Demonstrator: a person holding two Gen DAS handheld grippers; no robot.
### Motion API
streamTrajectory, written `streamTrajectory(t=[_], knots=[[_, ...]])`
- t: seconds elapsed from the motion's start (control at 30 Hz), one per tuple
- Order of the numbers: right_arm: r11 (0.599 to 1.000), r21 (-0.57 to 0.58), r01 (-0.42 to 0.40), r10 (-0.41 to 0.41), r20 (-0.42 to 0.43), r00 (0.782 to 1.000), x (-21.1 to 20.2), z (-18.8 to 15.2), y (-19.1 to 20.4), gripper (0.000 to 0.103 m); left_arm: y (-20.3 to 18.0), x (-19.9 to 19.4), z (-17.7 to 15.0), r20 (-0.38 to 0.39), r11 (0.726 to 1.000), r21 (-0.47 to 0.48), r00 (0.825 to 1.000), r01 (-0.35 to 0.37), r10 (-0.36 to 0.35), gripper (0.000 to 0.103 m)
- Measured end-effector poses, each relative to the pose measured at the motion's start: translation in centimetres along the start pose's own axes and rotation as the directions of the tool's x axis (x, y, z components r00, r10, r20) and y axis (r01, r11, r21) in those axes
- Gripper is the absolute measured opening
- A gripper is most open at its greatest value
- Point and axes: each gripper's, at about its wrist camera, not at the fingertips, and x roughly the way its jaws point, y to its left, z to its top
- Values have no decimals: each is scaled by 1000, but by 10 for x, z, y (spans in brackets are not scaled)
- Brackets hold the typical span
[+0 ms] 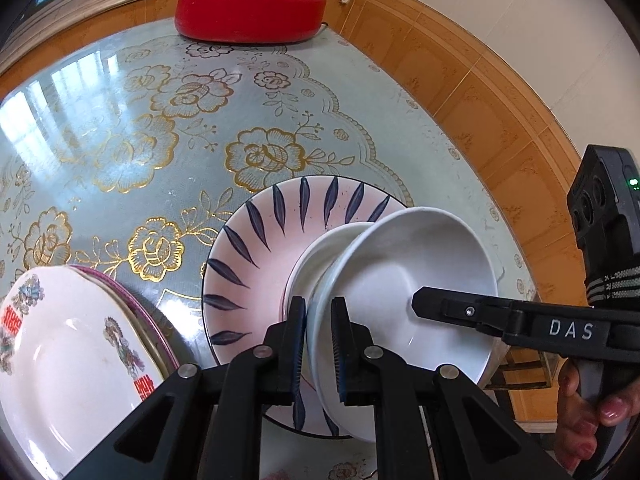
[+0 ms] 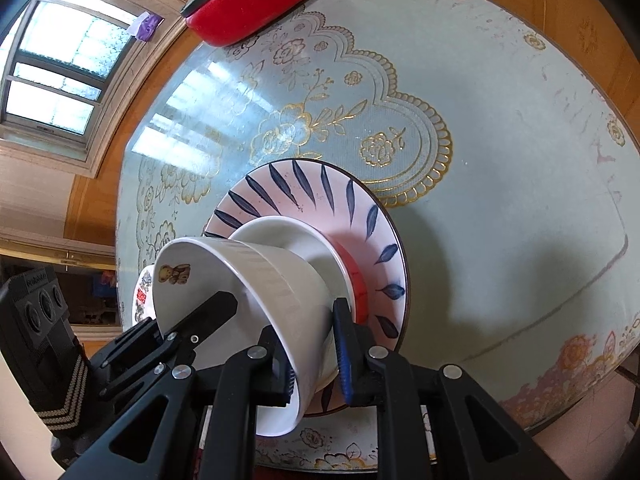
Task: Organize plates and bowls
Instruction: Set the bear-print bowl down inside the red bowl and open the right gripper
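A white bowl point(image 1: 400, 272) point(image 2: 272, 280) with a small bear picture inside is tilted above a pink plate point(image 1: 256, 256) point(image 2: 312, 188) painted with blue leaves. My left gripper point(image 1: 319, 304) is shut on the bowl's rim. One of its fingers point(image 2: 216, 308) shows inside the bowl in the right wrist view. My right gripper point(image 2: 312, 344) is shut on the opposite wall, one finger inside and one outside. One of its fingers point(image 1: 440, 308) reaches into the bowl from the right. A second white bowl point(image 1: 320, 248) point(image 2: 296, 240) sits on the plate under the tilted one.
A red pot with a grey lid point(image 1: 250, 12) point(image 2: 256, 8) stands at the table's far edge. A stack of flowered white plates point(image 1: 72, 352) point(image 2: 142, 292) lies left of the pink plate. The table point(image 1: 120, 120) ends close on the right, by a tiled wall. A hand point(image 1: 588, 408) grips the right handle.
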Motion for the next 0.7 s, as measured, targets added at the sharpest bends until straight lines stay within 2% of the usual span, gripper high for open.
streamTrajectory(t=[0.4, 0.7], knots=[[998, -65, 22, -26, -56, 998, 4, 8, 7, 17, -3, -3, -7, 13, 998, -43, 999, -39, 40, 11], [979, -196, 51, -77, -125, 989, 12, 18, 19, 21, -10, 2, -5, 19, 995, -47, 995, -93, 94, 16]])
